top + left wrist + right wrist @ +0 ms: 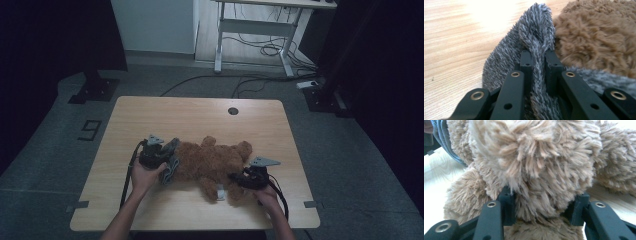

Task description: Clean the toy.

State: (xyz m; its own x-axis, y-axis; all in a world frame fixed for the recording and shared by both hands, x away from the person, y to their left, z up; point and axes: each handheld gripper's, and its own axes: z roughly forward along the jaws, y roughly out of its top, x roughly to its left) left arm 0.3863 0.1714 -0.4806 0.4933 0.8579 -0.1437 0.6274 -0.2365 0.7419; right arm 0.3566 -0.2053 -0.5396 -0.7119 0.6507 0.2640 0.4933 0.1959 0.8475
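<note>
On the wooden table (150, 115), the brown teddy bear (212, 162) lies near six o'clock, the left gripper (167, 156) pinching grey fur cloth (534, 42) at its nine o'clock side while the right gripper (235, 178) clamps its leg (544, 182) at four o'clock.

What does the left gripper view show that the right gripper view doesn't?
The left gripper view shows the left gripper pinching a fold of grey furry cloth close up, jaws nearly together. The right gripper view instead shows the right gripper clamped around a fat brown limb of the teddy bear, jaws much wider apart. Both show the bear's brown fur and the pale wooden table.
</note>
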